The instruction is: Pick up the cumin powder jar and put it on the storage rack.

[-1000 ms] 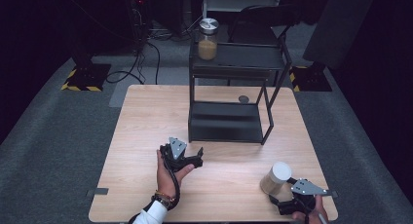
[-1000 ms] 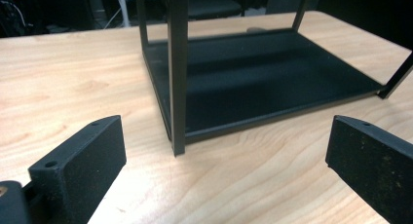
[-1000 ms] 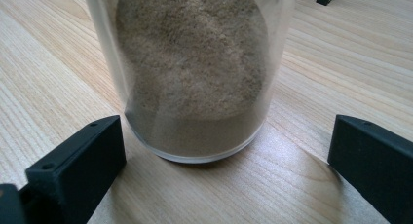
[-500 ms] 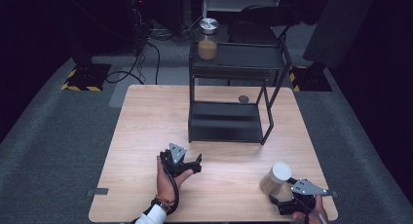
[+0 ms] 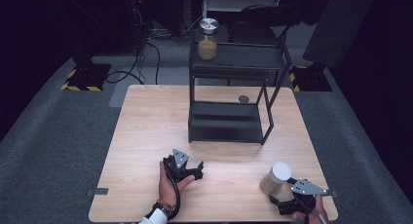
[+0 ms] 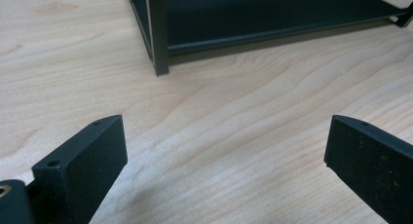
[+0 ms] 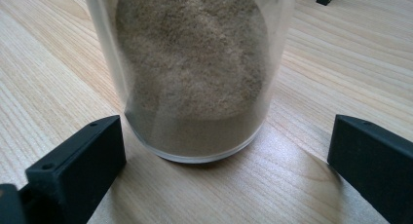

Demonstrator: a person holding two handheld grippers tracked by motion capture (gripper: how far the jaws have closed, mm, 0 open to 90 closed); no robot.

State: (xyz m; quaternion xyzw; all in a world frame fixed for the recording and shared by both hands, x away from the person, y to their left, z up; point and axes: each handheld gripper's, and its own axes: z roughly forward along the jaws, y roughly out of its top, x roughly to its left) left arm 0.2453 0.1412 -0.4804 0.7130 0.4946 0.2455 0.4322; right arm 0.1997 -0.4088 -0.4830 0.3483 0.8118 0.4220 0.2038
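Right gripper [image 5: 281, 198] sits with jaws wide apart, not yet touching the jar of sandy powder [image 7: 195, 73] standing upright on the table [image 5: 146, 131] straight ahead between them. Left gripper [image 5: 195, 171], also spread wide, lies well apart from that jar.

A wooden table [image 5: 146, 136] stands on grey carpet [image 5: 53, 151]; a black shelf [image 5: 229, 121] sits on it, dark room behind, cables [image 5: 141, 63] trailing.
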